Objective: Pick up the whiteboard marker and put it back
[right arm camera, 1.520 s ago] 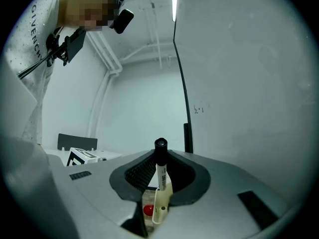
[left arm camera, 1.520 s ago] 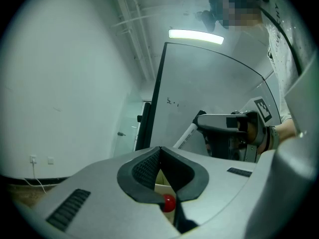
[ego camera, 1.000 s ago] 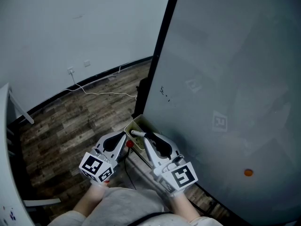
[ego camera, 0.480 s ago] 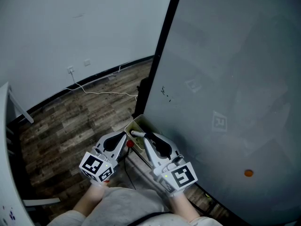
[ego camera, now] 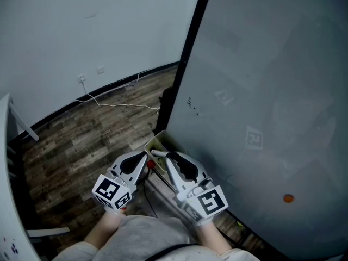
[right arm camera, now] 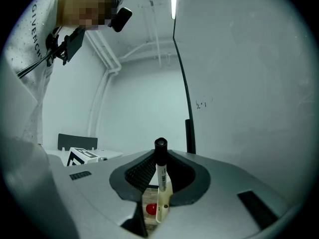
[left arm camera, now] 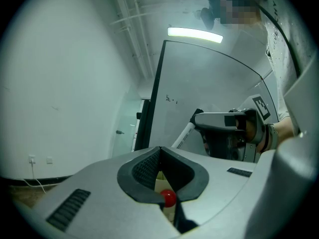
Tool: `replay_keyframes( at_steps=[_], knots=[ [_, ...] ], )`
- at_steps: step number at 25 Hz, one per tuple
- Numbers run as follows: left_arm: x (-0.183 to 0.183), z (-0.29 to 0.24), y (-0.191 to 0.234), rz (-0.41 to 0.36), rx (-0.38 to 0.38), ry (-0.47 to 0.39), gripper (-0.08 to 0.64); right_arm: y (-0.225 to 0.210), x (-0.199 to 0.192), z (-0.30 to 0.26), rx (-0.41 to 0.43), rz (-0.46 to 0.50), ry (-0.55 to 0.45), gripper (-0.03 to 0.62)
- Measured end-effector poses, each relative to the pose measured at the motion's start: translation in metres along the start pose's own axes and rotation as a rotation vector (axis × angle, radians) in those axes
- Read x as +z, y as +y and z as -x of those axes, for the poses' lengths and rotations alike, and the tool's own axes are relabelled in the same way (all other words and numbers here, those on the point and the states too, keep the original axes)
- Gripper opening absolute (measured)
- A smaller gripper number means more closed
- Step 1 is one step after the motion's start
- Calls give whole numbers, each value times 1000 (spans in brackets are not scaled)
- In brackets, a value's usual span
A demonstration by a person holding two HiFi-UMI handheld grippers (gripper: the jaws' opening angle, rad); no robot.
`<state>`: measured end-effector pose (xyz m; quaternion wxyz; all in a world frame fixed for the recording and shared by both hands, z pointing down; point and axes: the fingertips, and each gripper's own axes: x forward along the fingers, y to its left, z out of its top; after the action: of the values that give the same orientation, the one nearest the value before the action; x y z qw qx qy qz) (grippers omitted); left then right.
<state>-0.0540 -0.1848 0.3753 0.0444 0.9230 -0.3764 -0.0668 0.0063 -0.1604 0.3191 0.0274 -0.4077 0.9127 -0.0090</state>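
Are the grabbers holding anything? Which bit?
The right gripper pinches the marker by its white barrel, just below the black cap. The left gripper holds nothing.

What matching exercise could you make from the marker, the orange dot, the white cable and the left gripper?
Things:
1. whiteboard marker
2. orange dot
3. white cable
4. left gripper

Places or states:
A. lying on the wooden floor
B. jaws together, nothing held
C. clamped in the right gripper
D. on the whiteboard

Pairs: 1-C, 2-D, 3-A, 4-B.
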Motion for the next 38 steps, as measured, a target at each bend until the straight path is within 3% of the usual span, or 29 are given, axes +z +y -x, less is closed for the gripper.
replay_keyframes(
  at_steps=[12,38],
  knots=[
    [-6,-3,-3,11,-28,-9,15,-4,-2,1,-12,-10,10,77],
    [-37,-10,10,76,7,48,15,-19,-34,-1,-31,-55,65,77]
  ],
)
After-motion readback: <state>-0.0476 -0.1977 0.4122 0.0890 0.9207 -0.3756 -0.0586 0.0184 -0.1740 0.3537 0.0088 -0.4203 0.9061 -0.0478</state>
